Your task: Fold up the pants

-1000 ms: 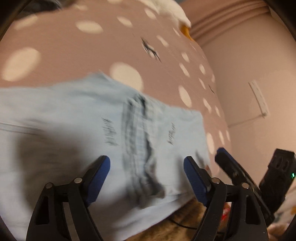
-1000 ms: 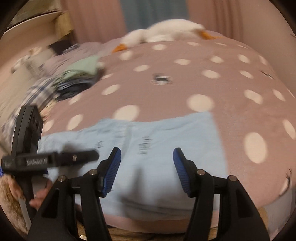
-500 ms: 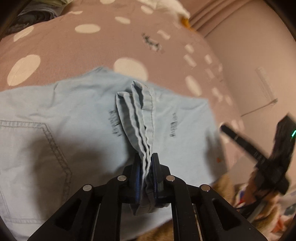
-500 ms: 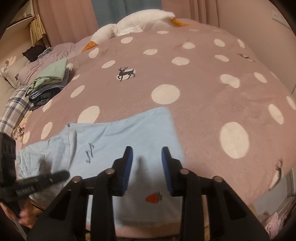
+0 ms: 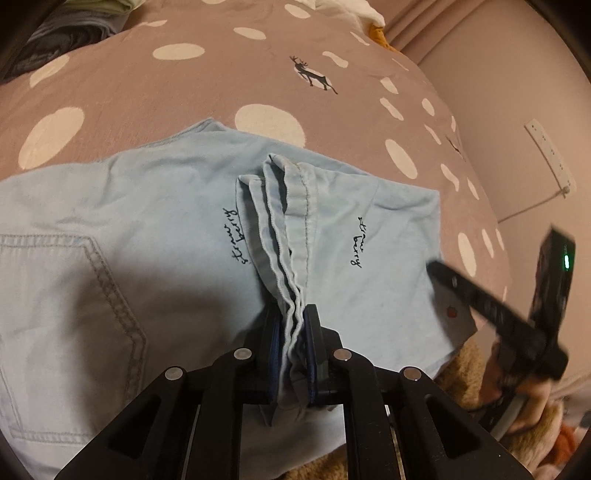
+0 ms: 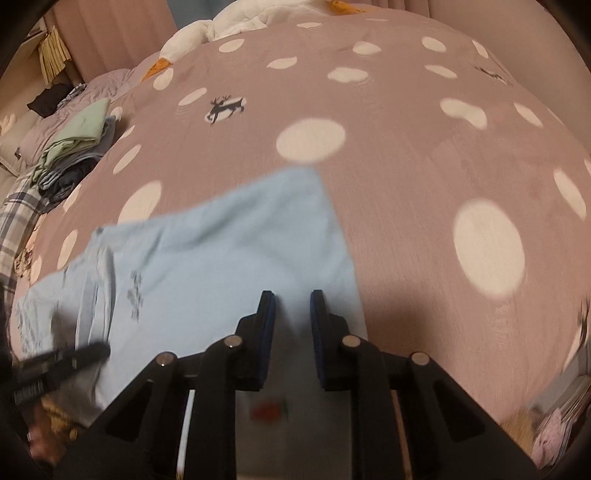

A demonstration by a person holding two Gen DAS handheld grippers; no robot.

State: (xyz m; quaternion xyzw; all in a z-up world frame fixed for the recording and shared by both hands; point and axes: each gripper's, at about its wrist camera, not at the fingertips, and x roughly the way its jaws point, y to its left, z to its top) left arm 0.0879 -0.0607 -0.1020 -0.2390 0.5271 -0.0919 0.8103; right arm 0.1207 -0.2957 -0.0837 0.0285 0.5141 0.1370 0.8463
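Light blue pants (image 5: 155, 236) lie folded on a pink bedspread with white dots (image 5: 122, 81), near the bed's front edge. My left gripper (image 5: 293, 332) is shut on the stacked leg hems (image 5: 291, 221), which stand up between its pads. The pants also show in the right wrist view (image 6: 229, 266). My right gripper (image 6: 292, 314) hovers over the pants' right part with its jaws a narrow gap apart and nothing between them. A small red strawberry patch (image 6: 267, 410) lies below it.
A stack of folded clothes (image 6: 74, 147) sits at the bed's left. A white plush goose (image 6: 221, 26) lies at the far end. A wall with a socket strip (image 5: 550, 151) stands on the right. The right gripper's body (image 5: 517, 314) shows in the left wrist view.
My left gripper shut on the leg hems and now holds them raised. My right gripper narrowed from wide open to a small gap and moved right along the pants.
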